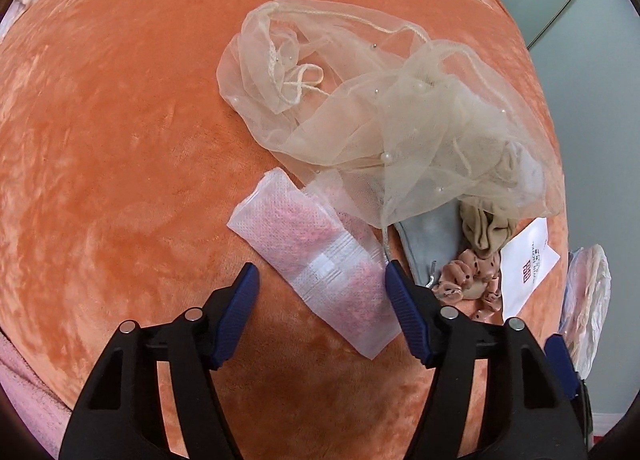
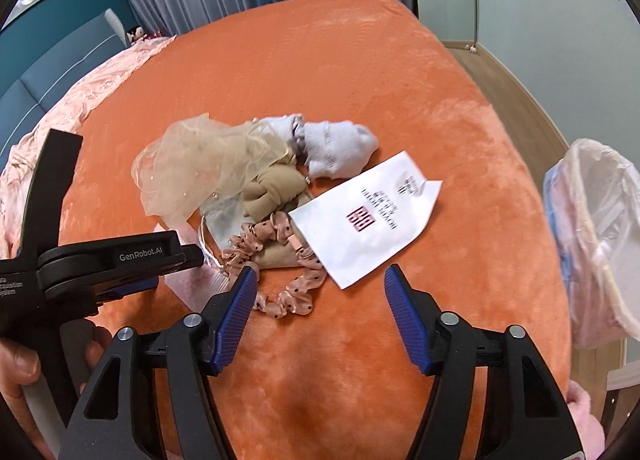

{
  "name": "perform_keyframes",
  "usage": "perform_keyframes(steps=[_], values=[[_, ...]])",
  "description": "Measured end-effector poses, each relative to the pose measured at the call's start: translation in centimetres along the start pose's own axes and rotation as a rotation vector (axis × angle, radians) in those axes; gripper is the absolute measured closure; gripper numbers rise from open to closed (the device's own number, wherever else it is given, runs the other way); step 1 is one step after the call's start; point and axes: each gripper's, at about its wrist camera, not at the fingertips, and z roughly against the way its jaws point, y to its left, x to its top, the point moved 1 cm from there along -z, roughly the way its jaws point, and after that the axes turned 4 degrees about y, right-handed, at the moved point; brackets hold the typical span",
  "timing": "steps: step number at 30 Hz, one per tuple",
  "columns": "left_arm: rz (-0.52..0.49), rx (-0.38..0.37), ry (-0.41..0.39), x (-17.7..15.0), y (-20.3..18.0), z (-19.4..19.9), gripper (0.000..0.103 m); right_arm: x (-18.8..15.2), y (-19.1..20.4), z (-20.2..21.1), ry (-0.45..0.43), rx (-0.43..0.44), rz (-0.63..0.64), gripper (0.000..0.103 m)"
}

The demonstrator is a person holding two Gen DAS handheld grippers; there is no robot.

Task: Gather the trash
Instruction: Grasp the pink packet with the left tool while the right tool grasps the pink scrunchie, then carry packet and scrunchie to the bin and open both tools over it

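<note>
A white and pink wrapper packet (image 1: pixel 316 260) lies on the orange bed cover (image 1: pixel 120 140). My left gripper (image 1: pixel 322 280) is open and hovers over the packet's near end, one finger on each side. My right gripper (image 2: pixel 318 284) is open and empty, just short of a white paper packet with red print (image 2: pixel 364 220), which also shows in the left wrist view (image 1: pixel 528 266). A bin lined with a clear bag (image 2: pixel 600 228) stands off the bed's right edge. The left gripper's body (image 2: pixel 100 264) shows at the left of the right wrist view.
A beige mesh bag (image 1: pixel 380 116), beige stockings (image 2: pixel 272 188), a pink dotted scrunchie (image 2: pixel 276 260), a grey pouch (image 1: pixel 424 244) and pale blue socks (image 2: pixel 336 152) lie in a pile. A pink quilt (image 2: pixel 60 112) lies at the left. Curtains hang behind.
</note>
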Motion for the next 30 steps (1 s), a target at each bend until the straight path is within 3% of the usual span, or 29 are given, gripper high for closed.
perform_keyframes(steps=[5,8,11,15,23,30], values=[[-0.024,0.009,-0.003,0.5,-0.5,-0.4,0.060,-0.1,0.4,-2.7,0.071,0.039,-0.010,0.068],[-0.033,0.015,-0.008,0.6,-0.8,-0.6,0.068,-0.3,0.7,-4.0,0.103,0.060,-0.023,0.075],[-0.050,0.003,-0.007,0.9,-1.3,-0.8,0.085,-0.6,0.8,-5.2,0.129,0.076,-0.038,0.083],[-0.063,-0.008,-0.010,0.8,-1.4,-0.4,0.091,-0.6,0.9,-4.9,0.129,0.097,-0.044,0.093],[-0.131,-0.043,-0.099,-0.1,-3.9,4.1,0.093,1.6,0.0,1.1,-0.004,0.171,-0.074,0.094],[-0.226,-0.123,-0.197,-1.2,-8.3,9.7,0.094,3.9,-1.7,8.9,-0.183,0.203,-0.077,0.094]])
